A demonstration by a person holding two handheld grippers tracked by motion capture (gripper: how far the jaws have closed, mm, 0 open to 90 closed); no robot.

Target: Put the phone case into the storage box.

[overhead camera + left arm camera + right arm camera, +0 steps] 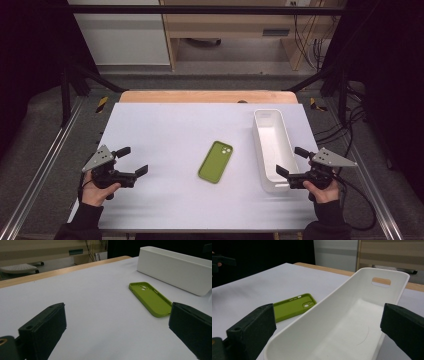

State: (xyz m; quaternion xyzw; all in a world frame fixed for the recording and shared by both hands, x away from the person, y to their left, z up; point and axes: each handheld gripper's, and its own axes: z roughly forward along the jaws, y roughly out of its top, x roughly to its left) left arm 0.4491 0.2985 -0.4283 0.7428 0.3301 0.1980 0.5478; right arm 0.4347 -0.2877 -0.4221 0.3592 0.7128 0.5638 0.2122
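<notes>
Green phone case untouched between both claws; left gripper, right gripper spread, empty; white bin beside right empty; pickup pending.

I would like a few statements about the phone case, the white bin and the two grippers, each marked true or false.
1. The green phone case lies inside the white bin. False: it lies on the table, beside the bin.
2. The white bin is empty. True.
3. The left gripper holds the phone case. False: its jaws are open with nothing between them.
4. The right gripper is open, close to the bin's near end. True.
5. The case lies with its hollow inside facing up. True.
</notes>
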